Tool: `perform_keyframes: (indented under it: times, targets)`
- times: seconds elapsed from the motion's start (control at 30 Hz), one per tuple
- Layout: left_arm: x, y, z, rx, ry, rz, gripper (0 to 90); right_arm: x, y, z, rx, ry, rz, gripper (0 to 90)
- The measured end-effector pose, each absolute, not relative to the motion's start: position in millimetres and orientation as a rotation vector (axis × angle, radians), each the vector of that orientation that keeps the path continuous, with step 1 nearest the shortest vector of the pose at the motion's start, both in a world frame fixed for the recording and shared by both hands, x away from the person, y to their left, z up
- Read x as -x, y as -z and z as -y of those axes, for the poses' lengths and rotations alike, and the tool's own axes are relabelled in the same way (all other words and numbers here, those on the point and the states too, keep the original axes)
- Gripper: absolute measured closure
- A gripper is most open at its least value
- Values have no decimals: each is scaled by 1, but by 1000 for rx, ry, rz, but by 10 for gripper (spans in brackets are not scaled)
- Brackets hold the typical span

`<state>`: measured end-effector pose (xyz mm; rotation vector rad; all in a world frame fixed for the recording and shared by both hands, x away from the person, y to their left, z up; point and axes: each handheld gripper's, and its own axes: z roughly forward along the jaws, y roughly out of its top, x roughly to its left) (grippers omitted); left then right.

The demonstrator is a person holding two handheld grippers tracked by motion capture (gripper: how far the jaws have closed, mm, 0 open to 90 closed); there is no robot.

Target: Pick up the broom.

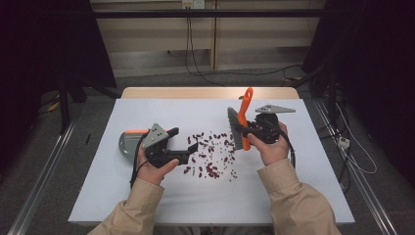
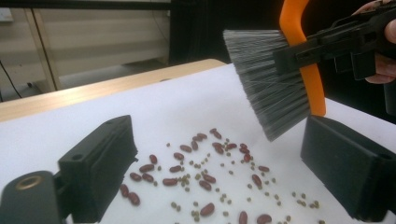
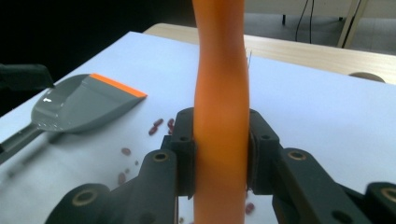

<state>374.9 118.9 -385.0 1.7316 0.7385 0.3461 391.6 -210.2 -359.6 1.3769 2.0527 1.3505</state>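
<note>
Red beans and small green ones (image 1: pixel 211 152) lie scattered on the white table top (image 1: pixel 147 196). My right gripper (image 1: pixel 250 128) is shut on the orange handle (image 3: pixel 222 93) of a hand brush. It holds the brush upright, with the grey bristles (image 1: pixel 234 128) just above the right side of the beans. The left gripper view shows those bristles (image 2: pixel 268 79) hanging over the beans (image 2: pixel 201 177). My left gripper (image 1: pixel 183 140) is open at the left edge of the spill, nothing between its jaws. A grey dustpan (image 1: pixel 126 143) with an orange lip lies flat behind it; its pan (image 3: pixel 84 105) faces the beans.
The bare wooden edge of the table (image 1: pixel 210 92) runs along the far side. Cables (image 1: pixel 195 63) trail over the floor beyond it. Dark curtains stand at both sides. Metal rails (image 1: pixel 39 186) run along the floor left and right of the table.
</note>
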Motion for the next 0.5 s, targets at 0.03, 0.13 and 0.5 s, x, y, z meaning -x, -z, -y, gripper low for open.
perform_keyframes:
  times: [0.03,0.13,0.5]
  targets:
    - [-374,385,-121,-1733,-344,-741,84,-391,360,213,-1381,-1341,-2061,696]
    - [-374,385,-130,-1732,-336,-736,74,-391,362,219,-1394,-1319,-2069,696]
    - [-365,389,-168,-1738,-352,-732,58,-390,365,243,-1455,-1228,-2090,695]
